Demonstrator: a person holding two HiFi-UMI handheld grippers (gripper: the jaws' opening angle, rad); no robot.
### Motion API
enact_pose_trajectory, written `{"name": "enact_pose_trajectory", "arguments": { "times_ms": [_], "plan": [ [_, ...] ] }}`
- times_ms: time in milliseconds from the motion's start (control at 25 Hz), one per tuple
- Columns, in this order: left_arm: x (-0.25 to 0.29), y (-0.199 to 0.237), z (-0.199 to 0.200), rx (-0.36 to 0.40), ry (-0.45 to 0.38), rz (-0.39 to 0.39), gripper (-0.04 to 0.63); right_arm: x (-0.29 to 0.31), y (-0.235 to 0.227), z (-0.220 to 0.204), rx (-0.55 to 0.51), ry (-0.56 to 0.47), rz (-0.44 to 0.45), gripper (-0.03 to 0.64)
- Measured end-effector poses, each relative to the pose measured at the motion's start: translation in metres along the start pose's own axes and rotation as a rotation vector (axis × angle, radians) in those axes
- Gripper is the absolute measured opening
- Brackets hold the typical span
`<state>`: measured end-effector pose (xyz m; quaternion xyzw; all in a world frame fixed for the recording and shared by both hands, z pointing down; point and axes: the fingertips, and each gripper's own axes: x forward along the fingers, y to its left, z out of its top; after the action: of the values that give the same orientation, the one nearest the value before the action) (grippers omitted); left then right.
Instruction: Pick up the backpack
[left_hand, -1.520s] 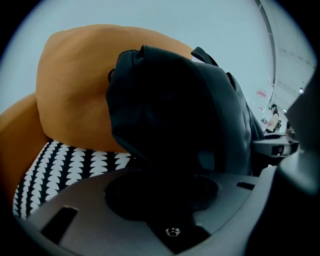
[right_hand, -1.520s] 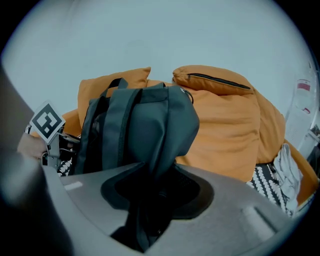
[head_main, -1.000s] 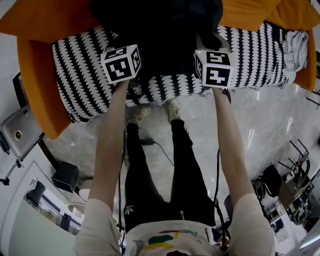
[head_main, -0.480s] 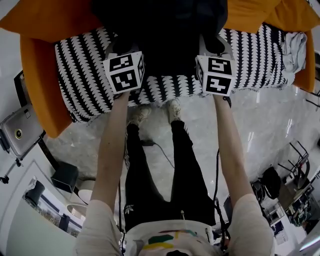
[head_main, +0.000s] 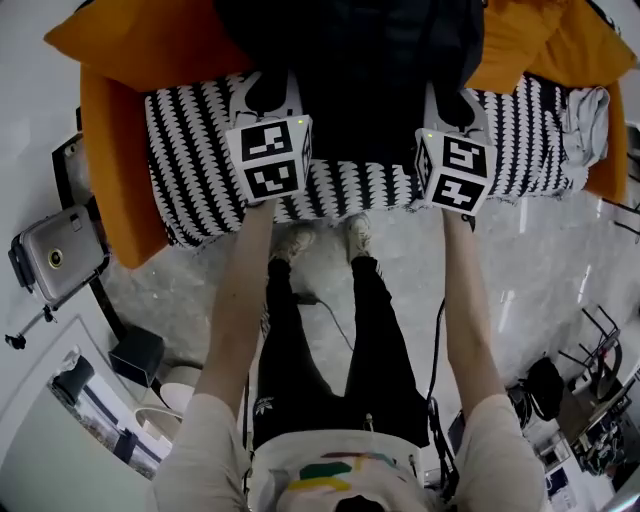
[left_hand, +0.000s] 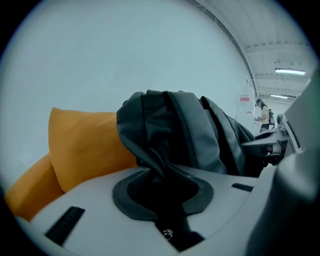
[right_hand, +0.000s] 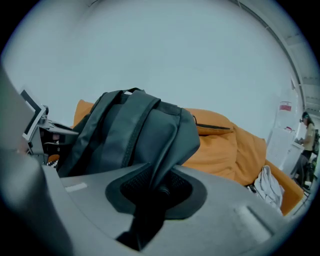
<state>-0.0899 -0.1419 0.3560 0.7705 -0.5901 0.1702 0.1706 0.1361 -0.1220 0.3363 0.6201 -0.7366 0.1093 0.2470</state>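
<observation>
The left gripper (left_hand: 162, 176) is closing its jaws on the backpack (left_hand: 175, 130) strap just ahead. The right gripper (right_hand: 160, 189) pinches it too.

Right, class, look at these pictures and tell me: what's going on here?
A person stands at an orange sofa with a black-and-white patterned cover, holding a gripper in each hand. Both have hold of the dark backpack. The left gripper has a bunch of its fabric between its jaws, which are closing on it. The right gripper pinches a strap-like fold. Whether the backpack is clear of the seat cannot be told.
</observation>
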Motion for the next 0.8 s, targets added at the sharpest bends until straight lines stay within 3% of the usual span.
{"name": "enact_pose_trajectory", "arguments": {
  "times_ms": [240, 440, 800],
  "plan": [
    [-0.028, 0.012, 0.07, -0.023, -0.088, 0.026, 0.074, -0.025, 0.0, 0.073, -0.023, -0.111, -0.041, 0.071],
    [-0.063, 0.007, 0.149, 0.015, -0.183, 0.02, 0.072, -0.059, -0.013, 0.139, -0.013, -0.189, -0.06, 0.07],
    [-0.173, 0.0, 0.299, 0.016, -0.394, 0.015, 0.071, -0.171, -0.022, 0.28, -0.02, -0.377, -0.123, 0.067]
  ]
}}
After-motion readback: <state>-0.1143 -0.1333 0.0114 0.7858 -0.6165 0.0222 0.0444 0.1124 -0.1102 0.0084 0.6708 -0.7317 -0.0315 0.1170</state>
